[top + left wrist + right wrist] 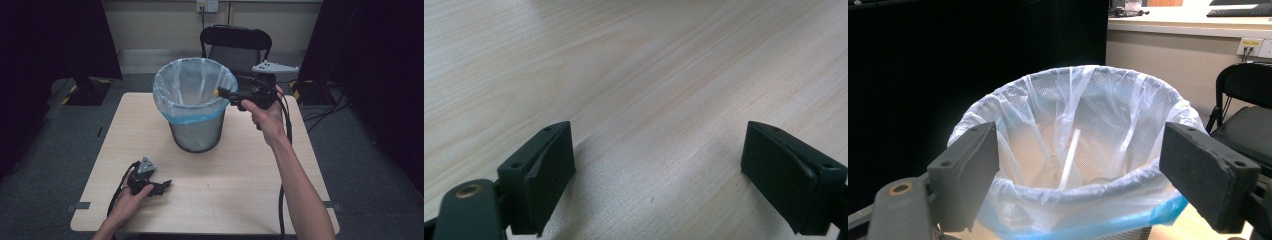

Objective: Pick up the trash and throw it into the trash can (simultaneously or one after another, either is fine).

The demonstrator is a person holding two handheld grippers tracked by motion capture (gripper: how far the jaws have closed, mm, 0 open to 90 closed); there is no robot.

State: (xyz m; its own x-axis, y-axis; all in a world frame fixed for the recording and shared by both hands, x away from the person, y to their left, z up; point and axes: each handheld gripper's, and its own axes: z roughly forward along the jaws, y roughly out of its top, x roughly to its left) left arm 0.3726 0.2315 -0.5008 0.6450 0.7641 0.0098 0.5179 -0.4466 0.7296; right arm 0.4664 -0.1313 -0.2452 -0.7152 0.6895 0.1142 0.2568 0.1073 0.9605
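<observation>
A grey mesh waste bin (pixel 195 131) lined with a pale plastic bag (pixel 192 90) stands at the back middle of the wooden table (pixel 240 185). My right gripper (pixel 222 93) is held at the bin's right rim, open, with nothing between its jaws. In the right gripper view the bag-lined bin (pixel 1073 145) is right in front of that gripper (pixel 1078 170), and a white straw (pixel 1069 159) leans inside it. My left gripper (pixel 161 187) rests low on the table at the front left, open and empty. The left gripper view shows its jaws wide apart over bare wood (pixel 649 100).
A black chair (pixel 235 45) stands behind the table beyond the bin. Dark curtains flank the room on both sides. A monitor stand base (pixel 87 90) sits on the floor at the left. Cables trail from both grippers.
</observation>
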